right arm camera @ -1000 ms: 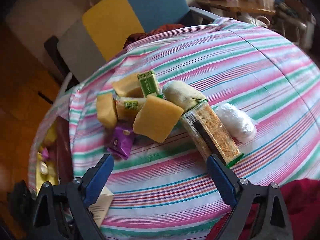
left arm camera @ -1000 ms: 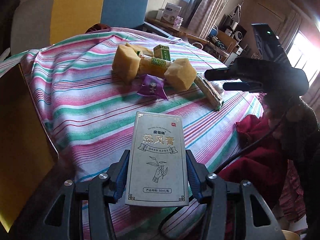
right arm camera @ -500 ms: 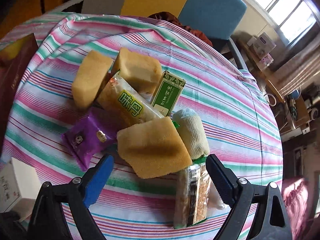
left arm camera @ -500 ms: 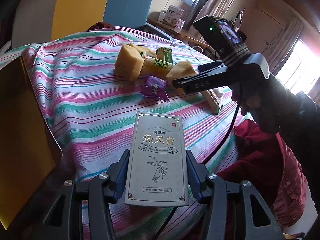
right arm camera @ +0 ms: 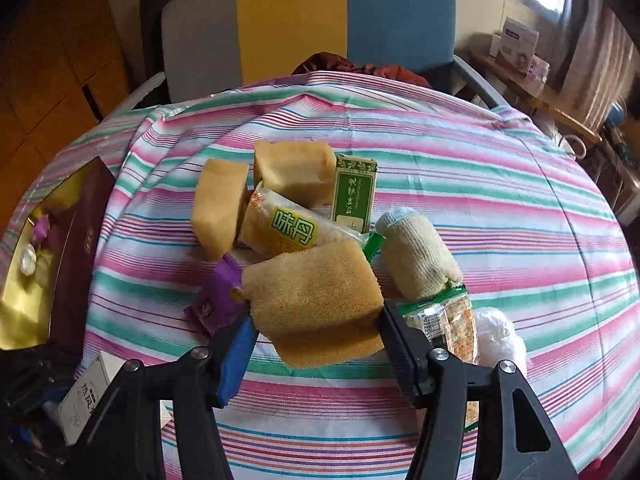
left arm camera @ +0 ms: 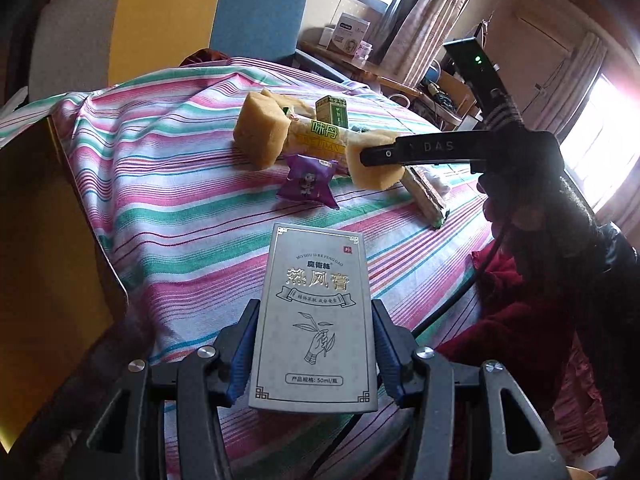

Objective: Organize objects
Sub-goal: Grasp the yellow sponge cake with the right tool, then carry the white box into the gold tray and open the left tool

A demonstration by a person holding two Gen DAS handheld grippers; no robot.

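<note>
In the left wrist view my left gripper (left arm camera: 315, 314) is shut on a silver carton with Chinese print (left arm camera: 316, 272), held upright above the near edge of the striped tablecloth (left arm camera: 168, 184). My right gripper (right arm camera: 316, 320) is closing its jaws around a yellow sponge (right arm camera: 316, 284) at the front of the pile; both pads touch its sides. From the left wrist view that sponge (left arm camera: 372, 172) shows under the right gripper's black finger (left arm camera: 384, 154).
Behind the held sponge lie two more sponges (right arm camera: 218, 208), a yellow snack packet (right arm camera: 292, 228), a green carton (right arm camera: 354, 194), a purple packet (right arm camera: 216, 300), a rolled cloth (right arm camera: 420, 260), a cracker pack (right arm camera: 448, 320) and a white wrapped lump (right arm camera: 500, 336). An open maroon box (right arm camera: 76, 248) sits at the left.
My right gripper has swung over the pile and come down on the front sponge, its jaws narrowing from wide apart onto the sponge's sides. The left gripper has kept still with the carton.
</note>
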